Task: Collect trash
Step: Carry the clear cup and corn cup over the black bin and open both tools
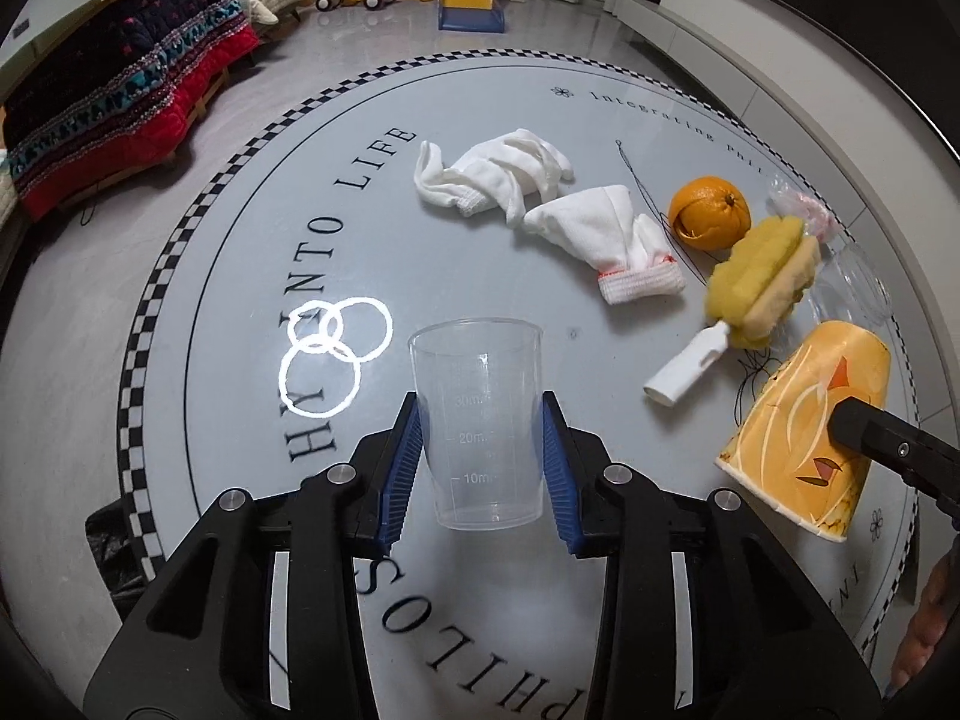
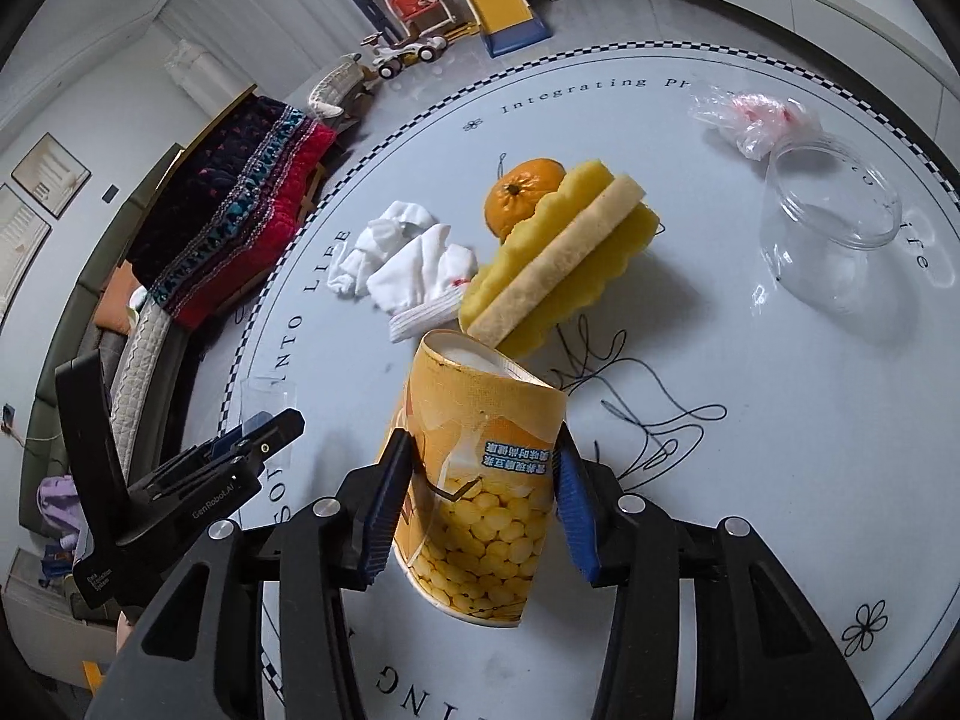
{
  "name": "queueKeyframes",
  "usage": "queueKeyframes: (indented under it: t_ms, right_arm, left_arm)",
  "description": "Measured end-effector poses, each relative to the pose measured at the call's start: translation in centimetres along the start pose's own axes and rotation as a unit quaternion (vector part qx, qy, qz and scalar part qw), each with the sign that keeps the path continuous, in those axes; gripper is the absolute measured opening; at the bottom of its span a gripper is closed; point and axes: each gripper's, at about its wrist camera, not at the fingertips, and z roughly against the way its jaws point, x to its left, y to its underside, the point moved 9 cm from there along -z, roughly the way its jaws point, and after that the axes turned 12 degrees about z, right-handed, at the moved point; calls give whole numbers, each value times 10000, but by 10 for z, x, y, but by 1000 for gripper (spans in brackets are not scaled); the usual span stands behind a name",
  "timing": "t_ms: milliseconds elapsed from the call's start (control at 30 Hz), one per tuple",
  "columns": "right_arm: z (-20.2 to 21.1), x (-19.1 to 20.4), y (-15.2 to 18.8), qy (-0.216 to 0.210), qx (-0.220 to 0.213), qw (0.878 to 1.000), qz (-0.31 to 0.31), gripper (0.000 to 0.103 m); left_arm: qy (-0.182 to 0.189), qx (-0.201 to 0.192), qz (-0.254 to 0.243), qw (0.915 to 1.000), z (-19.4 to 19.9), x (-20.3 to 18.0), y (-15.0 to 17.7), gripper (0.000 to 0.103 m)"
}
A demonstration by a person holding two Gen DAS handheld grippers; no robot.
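While both grippers carry trash, left gripper [image 1: 483, 450] pinches the clear cup [image 1: 480, 420] upright at 6 o'clock; right gripper [image 2: 480, 504] clamps the paper cup [image 2: 480, 480], base-up, clear of the table [image 2: 780, 510], likely bound for a bin.

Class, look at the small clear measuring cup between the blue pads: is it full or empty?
Empty: the measuring cup shows the table straight through its walls and base, with no liquid line.

Both the left gripper [image 1: 480, 468] and right gripper [image 2: 480, 498] point downward, jaws seemingly clamped.
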Motion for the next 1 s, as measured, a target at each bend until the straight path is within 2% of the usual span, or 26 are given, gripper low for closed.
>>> queueKeyframes:
  t_ms: [300, 600, 1000]
  right_arm:
    - [16, 60, 11, -141, -62, 9986, 496, 48]
    - [6, 128, 31, -365, 95, 9938, 1044, 48]
    - [-26, 221, 70, -780, 545, 9791, 1800, 49]
  left_arm:
    - [-32, -230, 244, 9994, 43, 43, 26, 38]
    - [-246, -427, 657, 9966, 76, 99, 54, 38]
    - [-604, -599, 1463, 9856, 109, 191, 101, 38]
